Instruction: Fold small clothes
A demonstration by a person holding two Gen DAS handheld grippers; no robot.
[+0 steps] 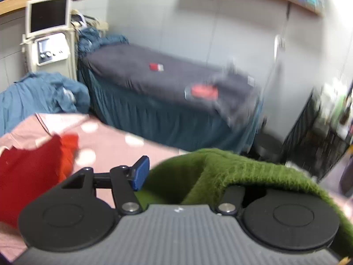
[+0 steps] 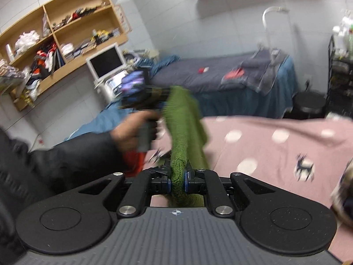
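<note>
A fuzzy green garment (image 2: 181,132) hangs in the air between my two grippers, above a pink bed sheet with white dots (image 2: 275,145). My right gripper (image 2: 177,182) is shut on one end of it, its blue pads pressed on the cloth. My left gripper (image 2: 163,101) shows in the right wrist view holding the other end. In the left wrist view the green garment (image 1: 231,176) drapes over the right finger and hides it. Only the left blue fingertip (image 1: 140,172) shows there. A red garment (image 1: 33,165) lies on the pink sheet (image 1: 114,148) at the left.
A second bed with a dark grey cover and blue skirt (image 1: 167,84) stands behind, with small red items on it. A white machine with a screen (image 1: 48,33) and wooden shelves (image 2: 66,33) are at the back left. A black rack (image 2: 339,72) stands at the right.
</note>
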